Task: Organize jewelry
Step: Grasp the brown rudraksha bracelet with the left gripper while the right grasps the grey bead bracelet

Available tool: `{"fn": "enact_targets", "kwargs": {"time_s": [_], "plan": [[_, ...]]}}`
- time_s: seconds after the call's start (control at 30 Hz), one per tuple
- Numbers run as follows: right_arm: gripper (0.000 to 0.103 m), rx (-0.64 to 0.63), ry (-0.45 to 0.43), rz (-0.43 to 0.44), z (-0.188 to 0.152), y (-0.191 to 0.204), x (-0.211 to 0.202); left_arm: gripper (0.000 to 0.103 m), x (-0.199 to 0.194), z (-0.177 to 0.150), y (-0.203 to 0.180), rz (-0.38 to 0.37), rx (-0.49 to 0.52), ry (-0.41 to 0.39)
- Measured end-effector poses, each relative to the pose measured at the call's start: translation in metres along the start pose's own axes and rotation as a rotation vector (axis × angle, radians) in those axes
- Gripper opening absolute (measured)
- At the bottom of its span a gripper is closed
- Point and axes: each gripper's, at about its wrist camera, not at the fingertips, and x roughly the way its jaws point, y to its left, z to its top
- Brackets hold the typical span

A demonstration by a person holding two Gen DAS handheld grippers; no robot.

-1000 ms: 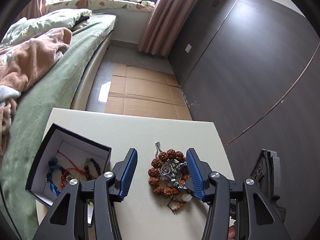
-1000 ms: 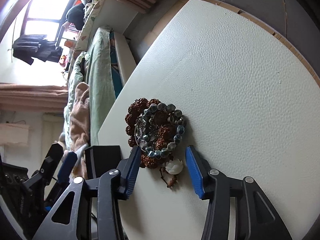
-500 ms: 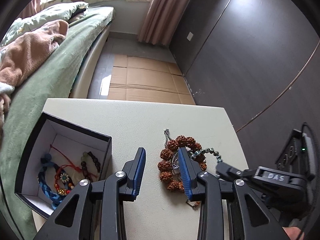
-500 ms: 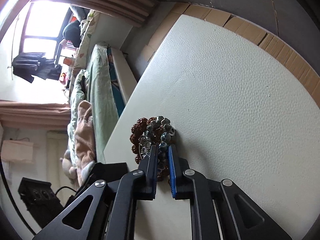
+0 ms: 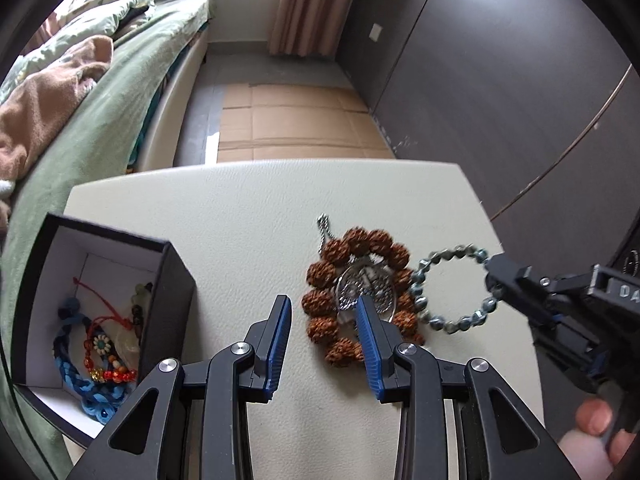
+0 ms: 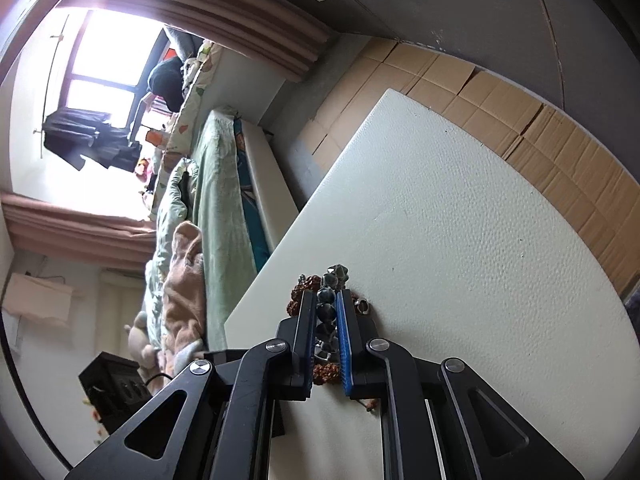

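box (image 5: 168, 280) sits left on the table (image 5: 240, 208); seed bracelet (image 5: 320, 276) lies right of it.

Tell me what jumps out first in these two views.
The right tool pinches a ring of grey-blue beads, pulling it off the brown bead bracelet mid-table. The left tool straddles that brown bracelet's near edge. A black box with colourful bracelets sits at the table's left edge.
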Motion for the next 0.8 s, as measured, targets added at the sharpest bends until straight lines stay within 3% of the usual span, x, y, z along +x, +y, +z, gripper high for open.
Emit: {"fn": "enact_targets", "kwargs": {"time_s": [0.1, 0.27, 0.57, 0.6, 0.8], "plan": [[0.012, 0.013, 0.009, 0.006, 0.000, -0.005, -0.001, 0.028, 0.006, -0.002, 0.004, 0.017, -0.011, 0.028], [0.012, 0.019, 0.018, 0.006, 0.000, -0.006, -0.001, 0.028, 0.017, -0.005, 0.006, -0.002, -0.029, 0.056], [0.012, 0.027, 0.033, 0.010, -0.003, -0.010, -0.002, 0.028, 0.024, -0.005, 0.002, 0.008, -0.008, 0.025], [0.012, 0.027, 0.033, 0.011, -0.003, -0.009, -0.002, 0.020, 0.023, -0.006, 0.003, -0.006, -0.013, 0.022], [0.012, 0.019, 0.036, 0.026, -0.007, -0.009, -0.006, 0.020, -0.001, -0.013, 0.005, -0.064, -0.051, -0.031]]}}
